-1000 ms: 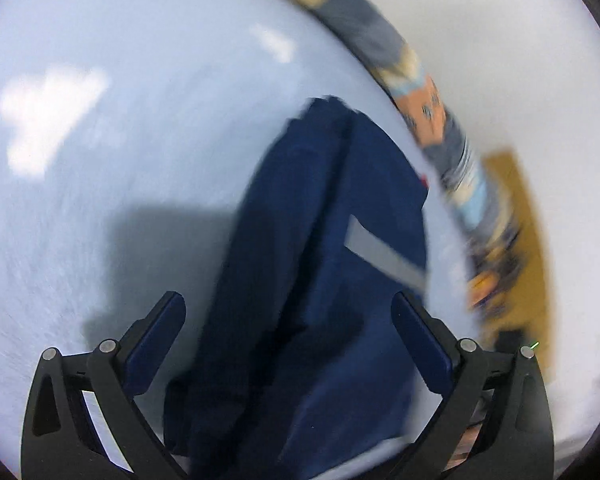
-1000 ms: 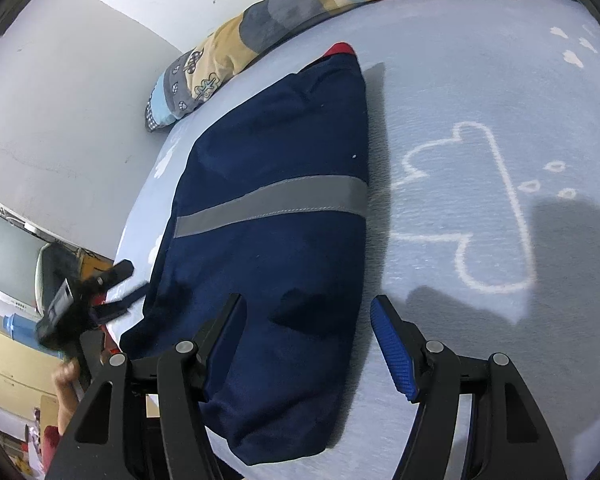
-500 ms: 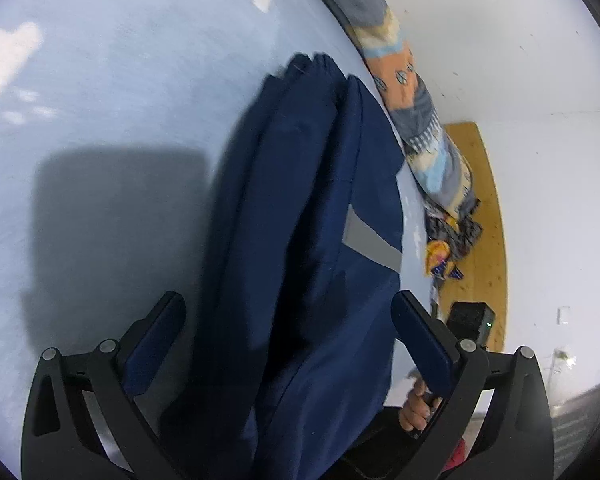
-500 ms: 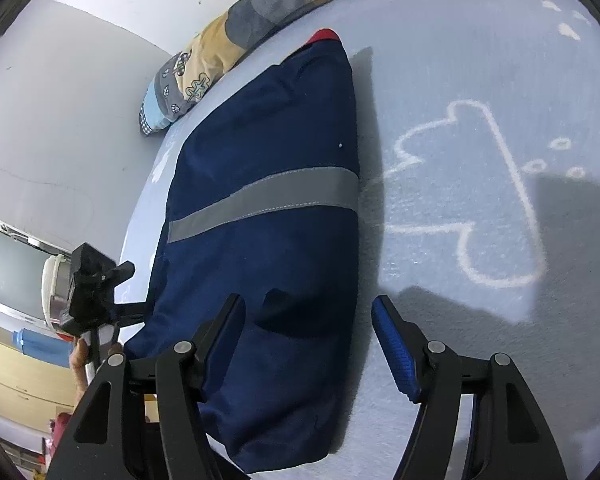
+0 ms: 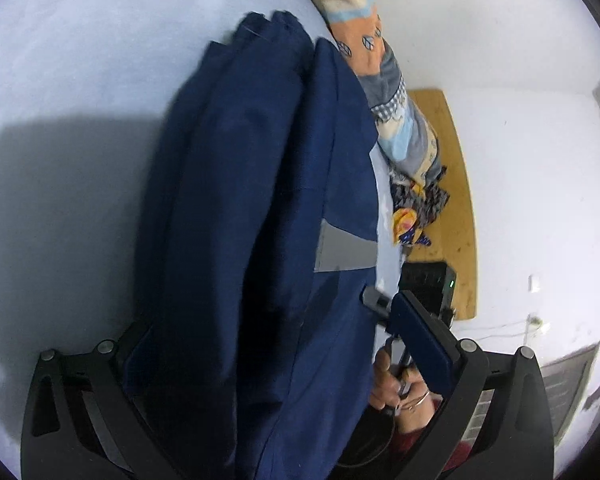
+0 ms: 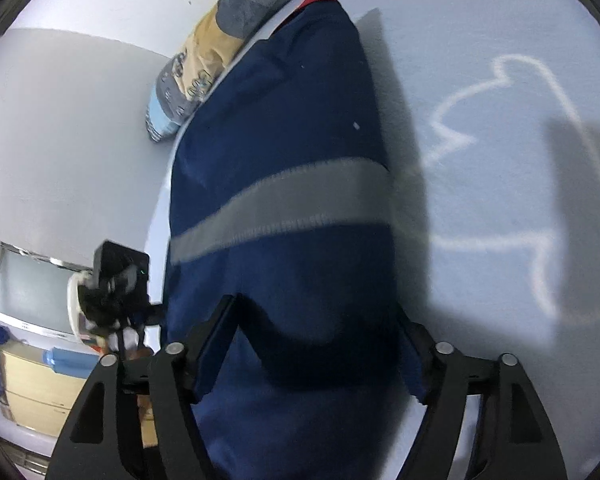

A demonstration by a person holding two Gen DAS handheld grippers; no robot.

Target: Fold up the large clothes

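Note:
A folded navy garment (image 5: 260,200) with a grey reflective stripe (image 5: 344,250) lies on the pale blue bed sheet (image 5: 80,80). It also shows in the right wrist view (image 6: 292,140), its stripe (image 6: 284,208) running across it. My left gripper (image 5: 268,336) is open, its jaws on either side of the garment's near end. My right gripper (image 6: 316,344) is open and straddles the garment's near end, with cloth between the jaws. The other gripper (image 6: 116,280) shows at the left of the right wrist view.
A patchwork quilt (image 5: 384,80) lies along the far edge of the bed; it also shows in the right wrist view (image 6: 204,68). A wooden floor strip (image 5: 456,184) and white wall lie beyond. A white cloud outline (image 6: 512,184) is printed on the sheet. A cabinet (image 6: 24,380) stands at lower left.
Both grippers have moved forward onto the garment's near end, so the cloth now fills the space between their open jaws. The garment looms larger in both views.

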